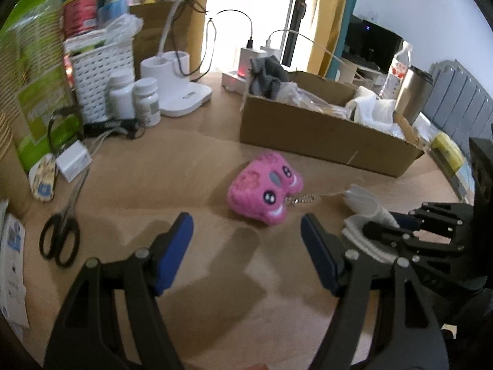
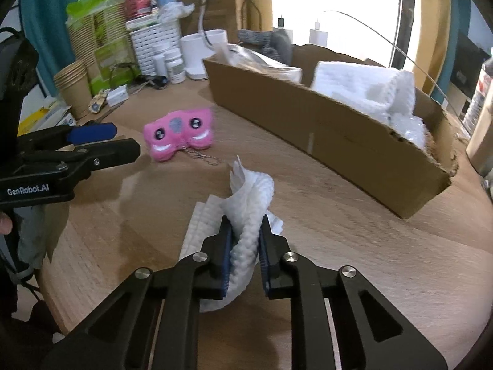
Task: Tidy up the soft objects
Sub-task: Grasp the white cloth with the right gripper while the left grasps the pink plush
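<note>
Your right gripper (image 2: pixel 245 240) is pinching the white cloth (image 2: pixel 249 197) just above the counter (image 2: pixel 339 231), the left gripper (image 1: pixel 246 246) spread empty near the pink plush (image 1: pixel 266 186); next, I judge, carry the cloth right into the cardboard box (image 2: pixel 323 135).

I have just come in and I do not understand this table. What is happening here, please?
A person is tidying soft things with a handheld gripper in each hand. The right gripper has its jaws shut on a white textured cloth, just above the wooden table. The left gripper is open and holds nothing; a pink plush keychain lies on the table ahead of it. Behind stands a cardboard box that already holds white cloths.
</note>
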Tool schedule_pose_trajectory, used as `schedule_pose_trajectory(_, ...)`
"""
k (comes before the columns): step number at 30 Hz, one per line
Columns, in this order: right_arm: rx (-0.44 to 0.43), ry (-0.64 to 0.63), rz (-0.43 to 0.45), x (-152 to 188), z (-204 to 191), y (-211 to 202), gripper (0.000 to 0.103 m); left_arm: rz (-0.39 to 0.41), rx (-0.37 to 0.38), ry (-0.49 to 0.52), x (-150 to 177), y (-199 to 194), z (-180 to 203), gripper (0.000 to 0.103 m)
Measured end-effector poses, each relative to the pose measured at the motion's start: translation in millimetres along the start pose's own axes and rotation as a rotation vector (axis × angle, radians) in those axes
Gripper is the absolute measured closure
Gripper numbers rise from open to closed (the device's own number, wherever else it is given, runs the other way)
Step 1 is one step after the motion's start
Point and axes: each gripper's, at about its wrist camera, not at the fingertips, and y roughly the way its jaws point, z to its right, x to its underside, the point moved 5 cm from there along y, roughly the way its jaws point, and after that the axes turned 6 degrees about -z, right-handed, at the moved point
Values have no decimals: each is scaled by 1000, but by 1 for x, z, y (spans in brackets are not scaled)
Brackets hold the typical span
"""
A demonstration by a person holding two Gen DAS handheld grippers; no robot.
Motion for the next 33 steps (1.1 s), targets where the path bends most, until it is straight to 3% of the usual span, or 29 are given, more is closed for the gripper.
schedule_pose_trajectory(8, -19, 38, 11, -1, 19, 0, 86, -26, -46, 118, -22, 24, 22, 29)
schedule_pose_trajectory(11, -41, 50, 11, -2, 24, -1, 86, -73, -48, 127, -27, 40, 27, 29)
schedule_pose_trajectory(15, -78, 56, 13, -1, 28, -2, 86, -76, -45, 137, -36, 48, 32, 30)
schedule_pose_trajectory(16, -86, 59, 14, -1, 29, -2, 86, -75, -43, 139, -37, 49, 32, 36)
schedule_pose_trajectory(17, -93, 62, 16, -1, 30, -3, 87, -76, -39, 141, -38, 50, 33, 50)
schedule_pose_trajectory(21, -108, 58, 42, -2, 33, -11, 87, -96, -49, 161, -39, 56, 38, 54)
schedule_pose_trajectory(23, -116, 58, 56, -1, 35, -15, 87, -95, -52, 165, -39, 55, 38, 64)
schedule_pose_trajectory(33, -125, 43, 112, -2, 33, -31, 87, -87, 9, 175, -27, 34, 51, 66)
